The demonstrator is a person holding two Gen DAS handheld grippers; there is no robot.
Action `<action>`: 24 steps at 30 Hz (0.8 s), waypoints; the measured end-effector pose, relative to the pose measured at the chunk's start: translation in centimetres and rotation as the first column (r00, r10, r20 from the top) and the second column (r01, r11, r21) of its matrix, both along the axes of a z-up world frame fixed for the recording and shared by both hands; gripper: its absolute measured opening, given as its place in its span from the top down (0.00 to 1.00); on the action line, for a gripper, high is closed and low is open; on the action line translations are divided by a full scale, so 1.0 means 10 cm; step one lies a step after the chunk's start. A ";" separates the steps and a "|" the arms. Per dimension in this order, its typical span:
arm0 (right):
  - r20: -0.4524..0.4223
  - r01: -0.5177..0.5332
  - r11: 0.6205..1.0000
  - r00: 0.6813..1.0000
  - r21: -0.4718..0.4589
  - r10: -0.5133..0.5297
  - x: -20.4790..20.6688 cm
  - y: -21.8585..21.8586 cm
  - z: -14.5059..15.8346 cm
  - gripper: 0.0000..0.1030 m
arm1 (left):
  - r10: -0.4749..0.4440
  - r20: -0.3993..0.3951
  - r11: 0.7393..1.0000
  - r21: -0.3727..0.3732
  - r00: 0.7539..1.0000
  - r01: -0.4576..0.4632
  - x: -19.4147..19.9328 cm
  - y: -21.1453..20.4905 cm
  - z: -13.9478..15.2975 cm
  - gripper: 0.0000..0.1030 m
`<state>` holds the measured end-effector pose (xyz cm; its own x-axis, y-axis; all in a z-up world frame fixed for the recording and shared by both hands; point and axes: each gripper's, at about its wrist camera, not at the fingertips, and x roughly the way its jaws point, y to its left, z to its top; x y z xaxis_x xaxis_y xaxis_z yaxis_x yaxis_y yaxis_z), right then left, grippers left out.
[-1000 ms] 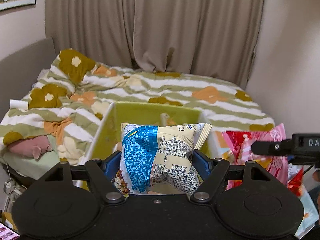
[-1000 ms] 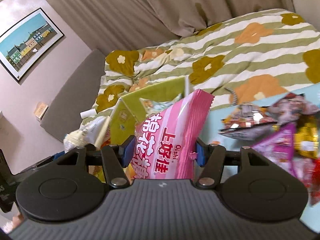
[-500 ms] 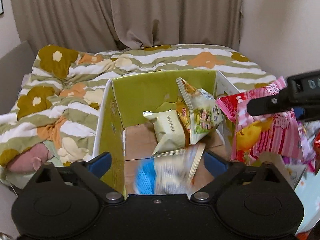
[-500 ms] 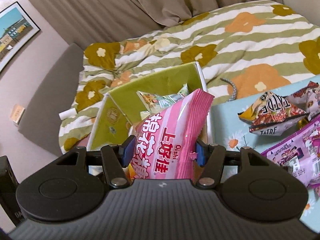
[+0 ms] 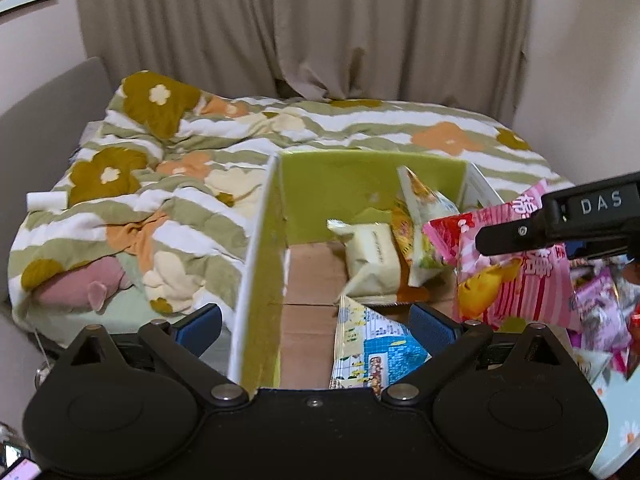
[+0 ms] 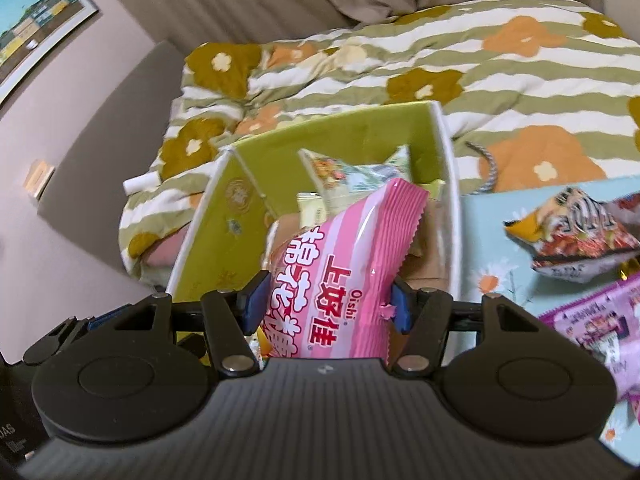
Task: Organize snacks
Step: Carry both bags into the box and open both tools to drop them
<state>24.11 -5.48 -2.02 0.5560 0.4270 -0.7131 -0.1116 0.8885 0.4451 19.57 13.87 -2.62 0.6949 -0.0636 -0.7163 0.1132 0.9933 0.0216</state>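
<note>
A bed under a striped flower quilt (image 5: 328,128) fills the room from nine to two o'clock, with beige curtains (image 5: 304,28) behind it at twelve. In front of the quilt stands the open green box (image 5: 368,168), its white rim running close beside the left gripper (image 5: 316,320) on the nine o'clock side; the brown floor of the box lies mostly bare toward nine, while packets crowd its three o'clock half. The left gripper has its jaws spread wide, after opening within the last second, and the blue-and-white snack bag (image 5: 376,344) lies loose inside the box between them, at about five o'clock, touched by neither pad as far as the blurred edge shows. A cream packet (image 5: 372,256) and a yellow-green bag (image 5: 424,224) lean at the far wall. The right gripper (image 6: 324,304) pinches the pink Oishi bag (image 6: 352,264) by both sides, over the box's near right wall. On the pale blue cloth (image 6: 488,216) at three o'clock lie a brown chip bag (image 6: 576,236) and a purple packet (image 6: 600,320), apart.
</note>
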 end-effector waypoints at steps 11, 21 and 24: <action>0.040 -0.027 0.999 0.999 -0.026 0.028 0.01 0.08 0.02 0.00 | 0.058 -0.005 0.998 -0.019 0.998 -0.059 -0.07 0.02 0.01 0.01; 0.100 -0.020 0.999 0.995 -0.026 0.022 -0.18 0.04 0.09 0.00 | 0.057 0.019 0.998 -0.036 0.998 -0.057 -0.17 0.05 0.11 0.01; 0.114 -0.020 1.000 0.993 -0.023 0.022 -0.25 0.04 0.15 0.00 | 0.051 0.036 0.998 -0.041 0.998 -0.050 -0.21 0.06 0.16 0.01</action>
